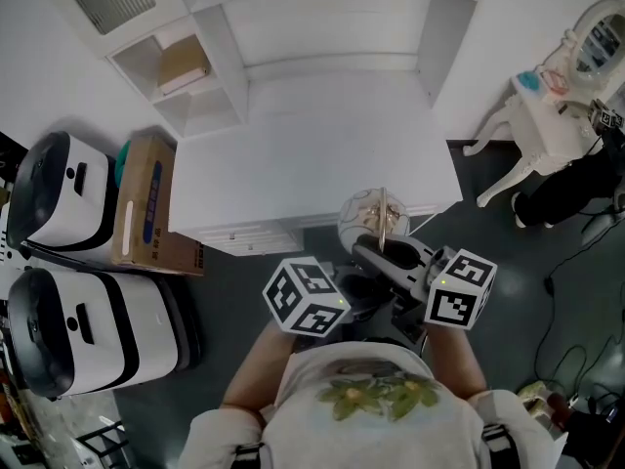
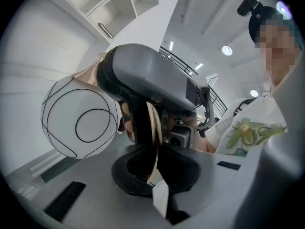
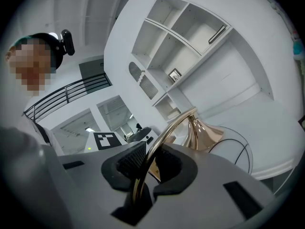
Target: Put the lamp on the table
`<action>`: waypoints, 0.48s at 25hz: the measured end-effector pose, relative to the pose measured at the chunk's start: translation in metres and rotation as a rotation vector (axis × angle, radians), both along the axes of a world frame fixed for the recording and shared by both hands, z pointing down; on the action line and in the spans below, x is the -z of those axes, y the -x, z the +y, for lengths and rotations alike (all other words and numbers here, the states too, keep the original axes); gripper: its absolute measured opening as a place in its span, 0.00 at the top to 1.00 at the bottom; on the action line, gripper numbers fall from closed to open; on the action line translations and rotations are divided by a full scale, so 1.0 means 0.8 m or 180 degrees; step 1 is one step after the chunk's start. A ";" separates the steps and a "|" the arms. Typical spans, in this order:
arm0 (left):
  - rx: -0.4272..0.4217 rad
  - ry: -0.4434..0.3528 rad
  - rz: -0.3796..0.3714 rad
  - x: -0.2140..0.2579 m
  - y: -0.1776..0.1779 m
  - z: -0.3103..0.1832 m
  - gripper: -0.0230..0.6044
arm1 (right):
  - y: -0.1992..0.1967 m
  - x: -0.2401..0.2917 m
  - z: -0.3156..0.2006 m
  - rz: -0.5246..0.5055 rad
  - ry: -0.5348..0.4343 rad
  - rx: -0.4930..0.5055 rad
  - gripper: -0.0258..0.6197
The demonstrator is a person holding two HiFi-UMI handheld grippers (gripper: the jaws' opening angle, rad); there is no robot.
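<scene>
The lamp has a white globe shade [image 1: 361, 219] with thin black lines and a curved gold stem [image 1: 383, 221]. It hangs in front of the near edge of the white table [image 1: 303, 154], just off its front right part. My right gripper [image 1: 383, 252] is shut on the gold stem [image 3: 157, 151], with the copper bell [image 3: 206, 132] beyond the jaws. My left gripper [image 1: 354, 289] is shut on a thin gold part of the lamp [image 2: 153, 142]. In the left gripper view the globe [image 2: 81, 123] sits at the left and the right gripper's body [image 2: 143, 75] crosses above the jaws.
A cardboard box [image 1: 146, 203] leans at the table's left side, next to two white and black appliances [image 1: 59, 193] [image 1: 88, 335]. White shelves [image 1: 184, 62] stand at the back left. A white side table [image 1: 547, 115] and cables [image 1: 576, 262] are on the dark floor at the right.
</scene>
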State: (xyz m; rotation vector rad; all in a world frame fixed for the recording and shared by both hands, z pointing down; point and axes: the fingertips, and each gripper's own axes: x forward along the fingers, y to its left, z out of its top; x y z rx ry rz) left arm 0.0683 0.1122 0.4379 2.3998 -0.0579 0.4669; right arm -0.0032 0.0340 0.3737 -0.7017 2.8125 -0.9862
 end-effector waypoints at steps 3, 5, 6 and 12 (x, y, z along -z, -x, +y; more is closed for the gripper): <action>-0.0059 -0.0015 0.0036 0.003 0.013 -0.011 0.91 | 0.013 0.003 -0.012 0.0020 -0.0029 -0.0039 0.84; -0.0114 -0.0044 0.0074 0.007 0.020 -0.019 0.91 | 0.019 0.007 -0.020 0.0024 -0.0053 -0.0059 0.84; -0.0140 -0.0061 0.0092 0.010 0.022 -0.022 0.91 | 0.021 0.009 -0.024 0.0024 -0.0062 -0.0073 0.84; -0.0161 -0.0097 0.0171 0.021 0.025 -0.030 0.91 | 0.022 0.020 -0.032 -0.0016 -0.0083 -0.0124 0.84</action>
